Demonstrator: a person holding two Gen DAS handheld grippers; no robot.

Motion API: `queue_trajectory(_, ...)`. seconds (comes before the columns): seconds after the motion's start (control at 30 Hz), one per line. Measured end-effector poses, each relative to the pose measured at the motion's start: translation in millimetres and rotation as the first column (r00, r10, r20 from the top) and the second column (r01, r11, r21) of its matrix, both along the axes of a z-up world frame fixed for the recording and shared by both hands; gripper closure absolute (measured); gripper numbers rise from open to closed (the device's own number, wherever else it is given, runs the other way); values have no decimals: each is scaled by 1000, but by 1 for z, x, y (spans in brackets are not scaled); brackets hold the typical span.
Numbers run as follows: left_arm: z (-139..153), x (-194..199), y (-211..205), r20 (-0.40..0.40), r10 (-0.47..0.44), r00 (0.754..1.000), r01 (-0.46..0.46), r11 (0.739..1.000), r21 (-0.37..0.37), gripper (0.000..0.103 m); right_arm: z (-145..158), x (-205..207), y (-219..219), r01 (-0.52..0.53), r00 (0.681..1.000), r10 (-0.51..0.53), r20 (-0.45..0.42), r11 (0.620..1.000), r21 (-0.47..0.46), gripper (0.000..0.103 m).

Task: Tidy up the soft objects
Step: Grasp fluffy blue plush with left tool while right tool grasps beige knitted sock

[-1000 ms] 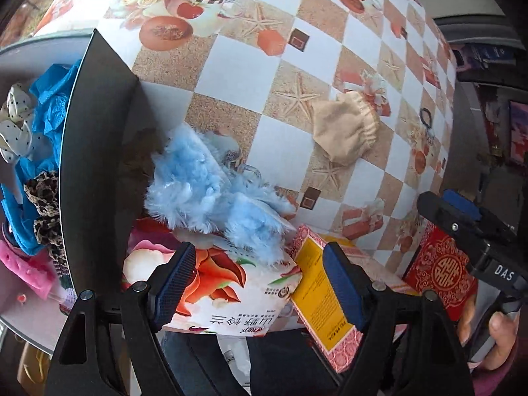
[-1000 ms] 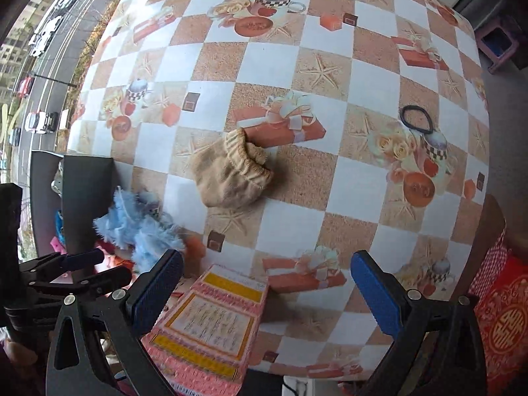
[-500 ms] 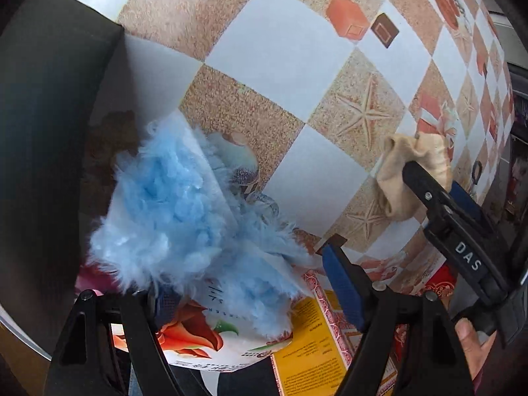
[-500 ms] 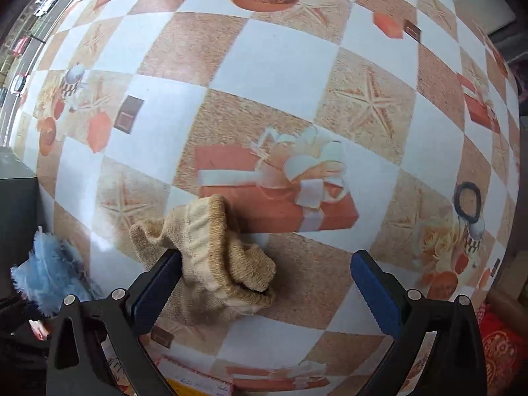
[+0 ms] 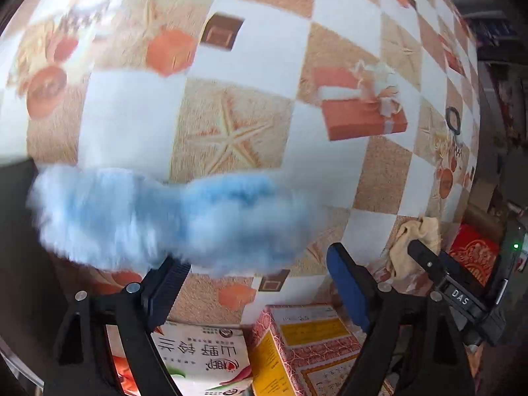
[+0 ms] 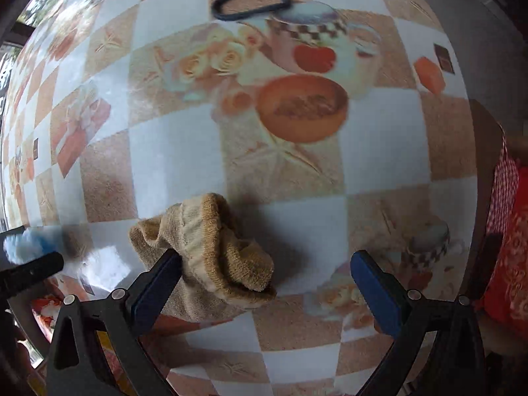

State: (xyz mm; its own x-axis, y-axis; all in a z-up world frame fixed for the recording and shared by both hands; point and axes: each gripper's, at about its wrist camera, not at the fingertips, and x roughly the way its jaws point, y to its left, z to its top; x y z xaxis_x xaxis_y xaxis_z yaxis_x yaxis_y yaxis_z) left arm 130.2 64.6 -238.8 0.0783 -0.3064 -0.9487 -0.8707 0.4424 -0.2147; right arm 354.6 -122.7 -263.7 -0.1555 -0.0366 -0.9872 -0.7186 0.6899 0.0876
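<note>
Tan sock (image 6: 211, 250) w/ black hair tie (image 6: 250, 1) shows only rt view, both claws spread, left widening.

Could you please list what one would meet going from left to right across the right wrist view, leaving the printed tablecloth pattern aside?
Blue fluffy item at the left edge → tan knitted sock, by the right tongs' left finger → black hair tie, farther back → red patterned cloth at the right edge.

the blue fluffy thing (image 5: 171, 217) is smeared by motion blur, its outline lost. it hides the left claw (image 5: 260, 283) pad tip. the tan sock (image 6: 211, 257) covers the right claw (image 6: 267, 283) left pad's tip. the printed packet (image 5: 201, 359) is cut off below.
</note>
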Motion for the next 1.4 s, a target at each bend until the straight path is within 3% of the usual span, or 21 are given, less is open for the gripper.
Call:
queue_trajectory(0.17,15,-8,-1,18,-13,1000,12,999,50,17,26,2,-26,74,997,-73,-9,992,100,1)
queue_trajectory(0.4,39,-21,12,-45,-102,994,109,967,228,17,29,-19,-12,-38,999,35,32,992,120,1)
queue_trajectory(0.6,32,-24,33,-29,-26,999,32,977,212,16,7,-36,3,-96,994,92,54,993,73,1)
queue_trajectory(0.7,25,-13,43,-48,-29,998,39,974,222,16,-1,-40,4,-90,995,88,53,994,53,1)
queue_trajectory(0.8,41,-15,50,-34,-2,999,10,968,252,16,-5,-31,15,-111,991,108,76,993,40,1)
queue_trajectory(0.93,50,-26,63,-7,86,996,-82,965,248,16,-14,-51,25,-122,989,119,86,992,32,0)
queue_trajectory(1.2,7,-22,91,-56,142,988,-130,977,169,16,-7,-47,24,-118,988,112,109,992,51,0)
queue_trajectory(1.4,-1,-3,97,-116,133,984,-115,981,155,14,-3,-50,14,-135,986,129,110,990,50,0)
